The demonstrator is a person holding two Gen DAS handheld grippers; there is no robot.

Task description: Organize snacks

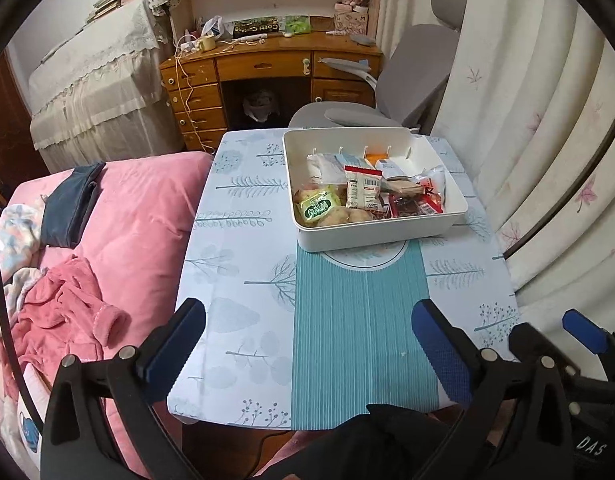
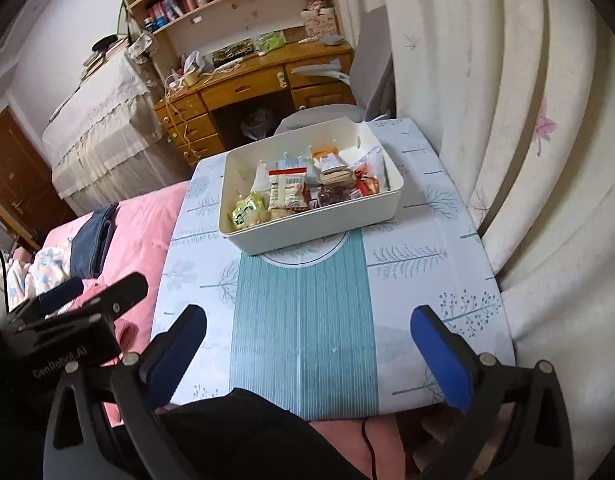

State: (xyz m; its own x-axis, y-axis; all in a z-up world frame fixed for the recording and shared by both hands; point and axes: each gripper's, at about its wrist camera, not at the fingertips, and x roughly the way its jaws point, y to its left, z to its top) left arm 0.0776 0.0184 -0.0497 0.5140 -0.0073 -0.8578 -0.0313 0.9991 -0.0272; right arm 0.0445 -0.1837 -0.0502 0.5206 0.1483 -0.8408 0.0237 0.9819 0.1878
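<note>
both the left gripper (image 1: 309, 344) and right gripper (image 2: 309, 344) gaped wide, holding nothing. the white bin (image 1: 387, 236) of snacks (image 1: 349, 190) sat at twelve o'clock, long axis crosswise, about equally near both.

The left gripper (image 1: 307, 336) is showing black arms shaped like frames, with round silver screws where the parts are joining. Its two fingers (image 1: 439, 344) are wearing blue pads with tiny ridges. The right gripper (image 2: 307, 340) is looking just the same: black frame, silver screws, blue pads (image 2: 443, 356). White letters are showing on each gripper's black body. A thin black cable (image 2: 369, 450) is hanging near dark clothing (image 2: 243, 432) by the bottom edge.
</note>
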